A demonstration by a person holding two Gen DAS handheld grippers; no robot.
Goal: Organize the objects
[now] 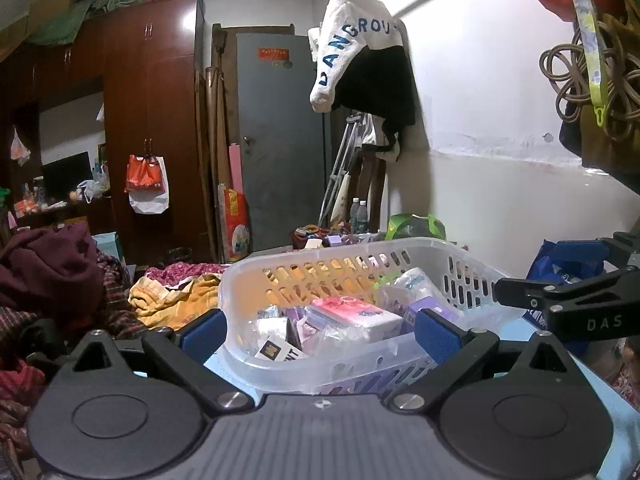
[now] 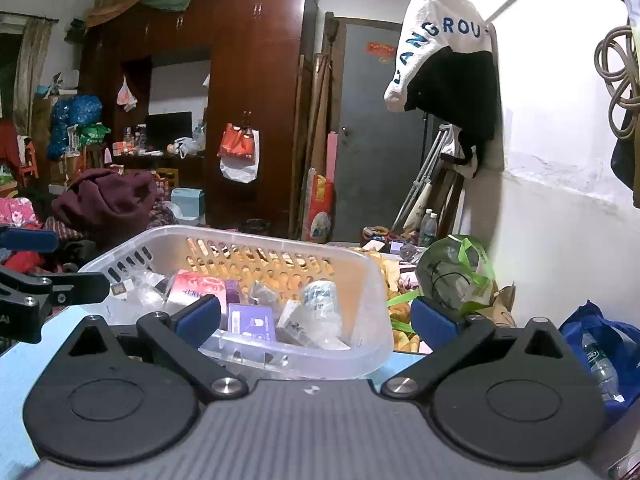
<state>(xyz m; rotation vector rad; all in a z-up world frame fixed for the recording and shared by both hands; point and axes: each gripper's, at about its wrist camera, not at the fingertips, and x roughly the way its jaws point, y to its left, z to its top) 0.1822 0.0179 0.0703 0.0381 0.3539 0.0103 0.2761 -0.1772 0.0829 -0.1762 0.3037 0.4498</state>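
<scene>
A clear slotted plastic basket [image 1: 460, 276] stands on a light blue table [image 1: 600, 384] and holds several small packets and boxes, among them a pink pack [image 1: 352, 312] and a purple box [image 2: 252, 322]. My left gripper [image 1: 320, 334] is open, its blue pads on either side of the basket's near left corner. My right gripper [image 2: 316, 318] is open around the basket's [image 2: 372, 280] near right corner. Each gripper shows at the edge of the other's view: the right one [image 1: 568, 300] and the left one [image 2: 48, 288].
A green-handled bag [image 2: 460, 276] and a blue bag with a bottle [image 2: 600, 352] lie to the right by the white wall. Clothes [image 1: 48, 272] pile on the bed at left. A wardrobe [image 1: 152, 120] and a grey door [image 1: 280, 140] stand behind.
</scene>
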